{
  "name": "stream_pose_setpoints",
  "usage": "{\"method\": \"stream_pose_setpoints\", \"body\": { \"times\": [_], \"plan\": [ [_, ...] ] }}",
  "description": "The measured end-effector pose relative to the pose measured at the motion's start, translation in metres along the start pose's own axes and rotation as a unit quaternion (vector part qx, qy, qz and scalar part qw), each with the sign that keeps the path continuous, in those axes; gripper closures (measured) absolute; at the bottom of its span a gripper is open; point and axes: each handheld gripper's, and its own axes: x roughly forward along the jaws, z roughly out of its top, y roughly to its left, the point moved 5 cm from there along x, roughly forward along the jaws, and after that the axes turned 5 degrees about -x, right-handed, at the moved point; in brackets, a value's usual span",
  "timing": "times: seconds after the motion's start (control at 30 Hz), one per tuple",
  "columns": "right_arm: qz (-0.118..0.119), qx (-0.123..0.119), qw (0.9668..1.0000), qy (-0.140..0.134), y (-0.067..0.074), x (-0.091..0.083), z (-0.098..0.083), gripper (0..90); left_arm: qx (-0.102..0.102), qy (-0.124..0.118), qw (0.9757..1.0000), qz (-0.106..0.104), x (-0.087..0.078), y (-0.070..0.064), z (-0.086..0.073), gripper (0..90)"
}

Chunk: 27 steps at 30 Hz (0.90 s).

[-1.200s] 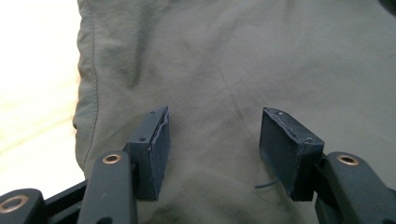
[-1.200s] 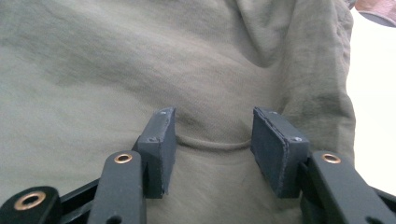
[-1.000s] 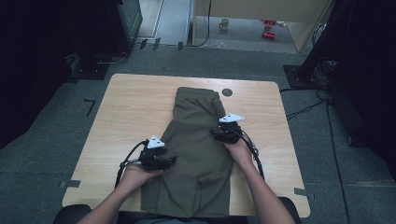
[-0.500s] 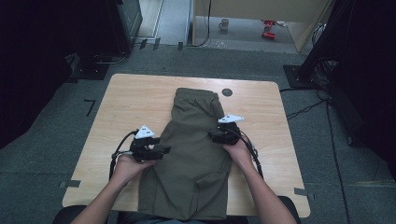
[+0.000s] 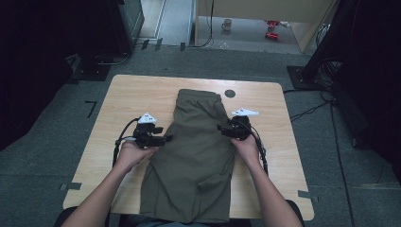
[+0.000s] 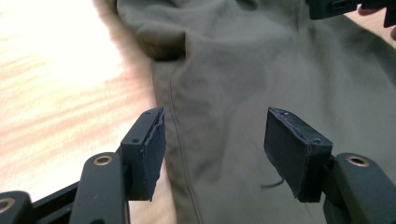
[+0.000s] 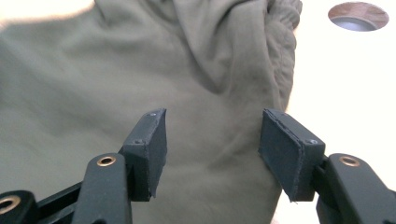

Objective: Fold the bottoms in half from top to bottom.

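Olive-green trousers point(image 5: 198, 146), folded lengthwise, lie down the middle of the wooden table point(image 5: 127, 101), waistband at the far end. My left gripper point(image 5: 166, 139) sits at the cloth's left edge, open, with the side seam point(image 6: 180, 140) between its jaws. At the right edge, my right gripper point(image 5: 220, 128) is open too, above the fabric near the gathered waistband point(image 7: 280, 56). Neither holds the cloth. The other gripper's black body point(image 6: 348, 7) shows at the top right of the left gripper view.
A round cable hole point(image 5: 230, 93) is set in the table just beyond the waistband, also the hole point(image 7: 358, 16) in the right gripper view. The trouser legs hang over the near table edge. Dark equipment stands on the floor left and right. A mug point(image 5: 227, 23) sits on the far floor.
My left gripper has moved forward and slightly left, from on top of the cloth to its left edge. The trousers lie flatter. The right gripper has stayed in place.
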Motion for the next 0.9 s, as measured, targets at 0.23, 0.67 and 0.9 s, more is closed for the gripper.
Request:
{"method": "stream_pose_setpoints", "body": {
  "times": [0.23,0.67,0.9],
  "plan": [
    [-0.008,-0.007,0.9999,0.011,-0.013,0.006,0.008,40.4,-0.011,0.01,0.9995,-0.027,0.016,0.012,0.016,41.7],
    [-0.009,0.0,0.9997,0.021,-0.023,0.018,0.019,40.0,0.021,0.001,0.9997,-0.012,0.023,0.026,0.035,47.8],
    [-0.005,0.008,0.9998,0.019,-0.03,0.027,0.028,41.0,0.034,0.002,0.9993,-0.012,0.028,0.035,0.044,47.8]
  ]
}}
